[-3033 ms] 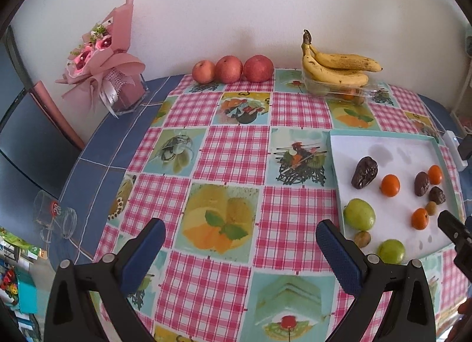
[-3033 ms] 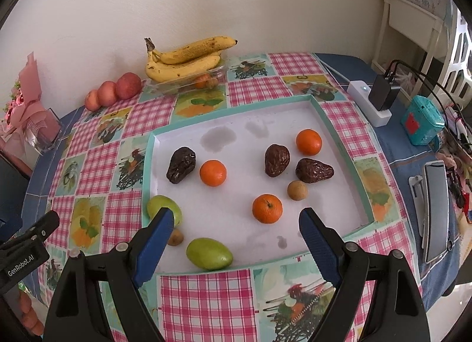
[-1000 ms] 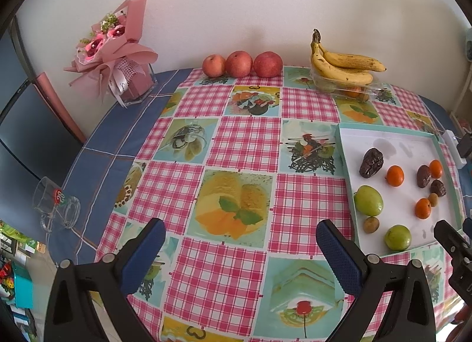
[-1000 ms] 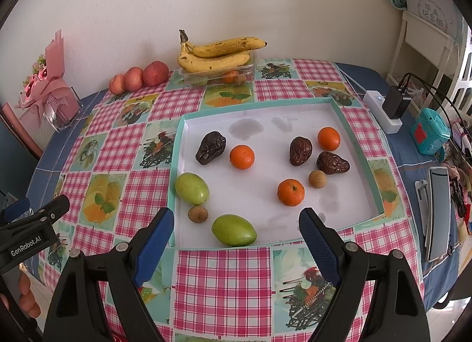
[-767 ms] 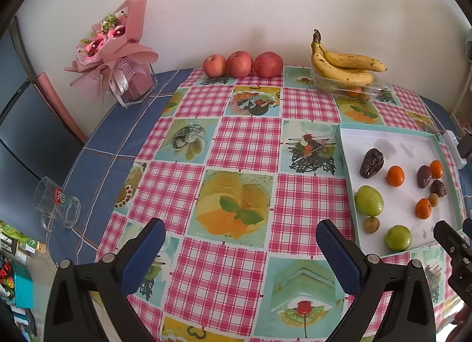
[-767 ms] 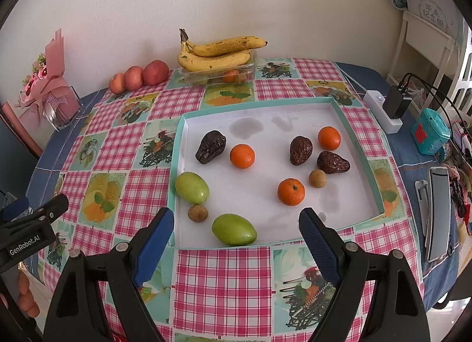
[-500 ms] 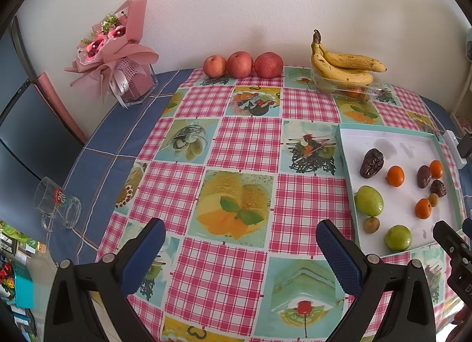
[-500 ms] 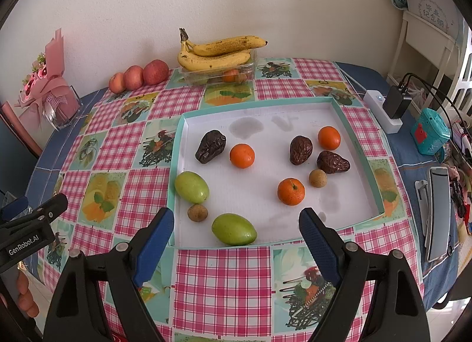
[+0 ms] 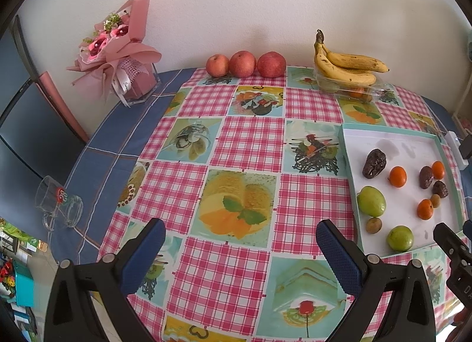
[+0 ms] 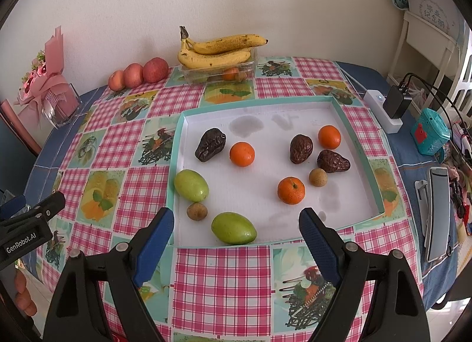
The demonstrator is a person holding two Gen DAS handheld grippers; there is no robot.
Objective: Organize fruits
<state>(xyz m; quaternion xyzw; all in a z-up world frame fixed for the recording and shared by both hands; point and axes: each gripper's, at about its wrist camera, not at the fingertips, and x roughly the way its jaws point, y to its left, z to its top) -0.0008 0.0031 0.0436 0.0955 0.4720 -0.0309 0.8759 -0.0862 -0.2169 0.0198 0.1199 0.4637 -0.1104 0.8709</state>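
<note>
here the left tongs [image 10: 32,218], marked "genrobot.ai", and right tongs [image 10: 236,232] gape empty, released, near the tray [image 10: 358,144].

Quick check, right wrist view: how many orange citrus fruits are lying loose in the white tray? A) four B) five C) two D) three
D: three orange fruits lie in the white tray: one near its middle, one toward the far right corner, and one nearer the front. The other fruits there are dark and wrinkled, green, or small and brown.
</note>
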